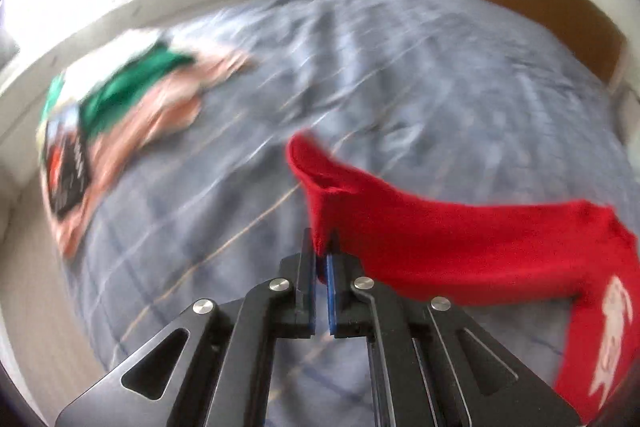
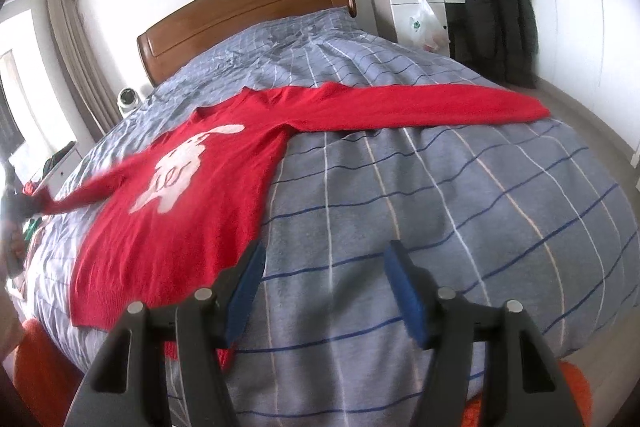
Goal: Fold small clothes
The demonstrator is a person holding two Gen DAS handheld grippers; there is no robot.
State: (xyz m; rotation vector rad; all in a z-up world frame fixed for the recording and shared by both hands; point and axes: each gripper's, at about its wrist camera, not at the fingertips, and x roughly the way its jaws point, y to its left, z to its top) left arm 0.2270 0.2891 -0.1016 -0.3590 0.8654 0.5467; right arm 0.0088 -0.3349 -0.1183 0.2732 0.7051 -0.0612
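At the left of the right wrist view, the left gripper (image 1: 321, 259) pinches the cuff of a red sweater (image 2: 192, 195) lying flat across a checked bedspread (image 2: 460, 207). At lower centre, the right gripper (image 2: 324, 291) hangs wide and empty over the bedspread, beside the sweater's hem.

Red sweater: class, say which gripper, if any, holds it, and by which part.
The left gripper is shut on the red sweater, pinching the cuff end of one sleeve. The right gripper is open and holds nothing.
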